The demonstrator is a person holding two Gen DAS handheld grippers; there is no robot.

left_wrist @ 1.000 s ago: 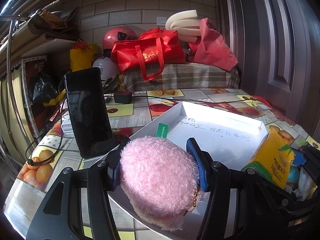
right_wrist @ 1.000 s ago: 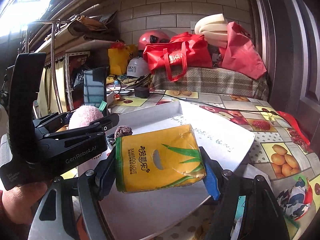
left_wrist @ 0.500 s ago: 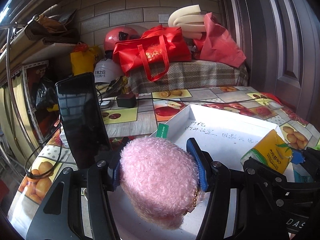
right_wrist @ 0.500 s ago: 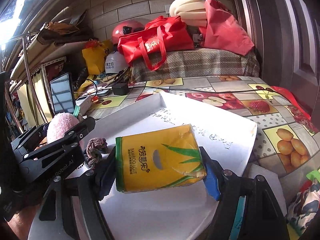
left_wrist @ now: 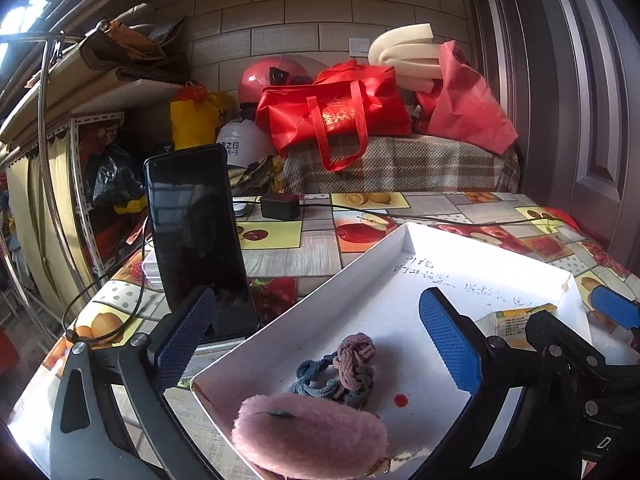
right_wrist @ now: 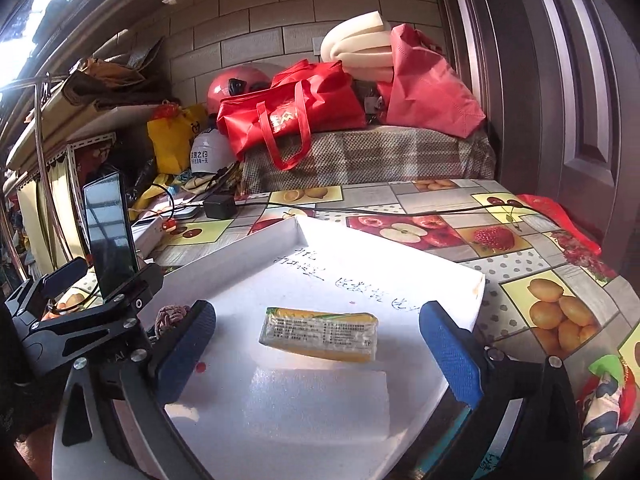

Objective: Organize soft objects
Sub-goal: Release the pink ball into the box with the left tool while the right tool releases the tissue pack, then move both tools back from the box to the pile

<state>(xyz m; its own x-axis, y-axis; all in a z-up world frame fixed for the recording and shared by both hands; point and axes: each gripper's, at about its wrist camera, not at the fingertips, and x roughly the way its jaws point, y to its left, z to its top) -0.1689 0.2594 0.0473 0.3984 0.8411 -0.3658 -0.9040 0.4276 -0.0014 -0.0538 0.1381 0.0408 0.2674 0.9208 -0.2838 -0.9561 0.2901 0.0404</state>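
A pink fluffy pouch [left_wrist: 312, 432] lies in the near corner of the white box [left_wrist: 360, 264], beside a knot of hair ties [left_wrist: 340, 372]. My left gripper [left_wrist: 316, 340] hovers over them, jaws opening wide, the pads clear of the pouch below. In the right wrist view a yellow tissue pack [right_wrist: 320, 334] lies flat on the box floor [right_wrist: 360, 272], behind a pale white pack [right_wrist: 320, 404]. My right gripper [right_wrist: 316, 352] stands over it, jaws opening, pads off the pack. The left gripper's black body [right_wrist: 80, 320] shows at the left.
A dark phone [left_wrist: 200, 240] stands upright left of the box. A black charger [left_wrist: 280, 206] and its cable lie behind on the fruit-print tablecloth [right_wrist: 440, 236]. Red bags [left_wrist: 332, 112] and helmets fill the back. A patterned cloth [right_wrist: 608, 408] lies right of the box.
Both grippers opened. The pink pouch dropped from the left jaws into the box, uncovering the hair ties. The yellow pack fell from the right jaws and lies flat.
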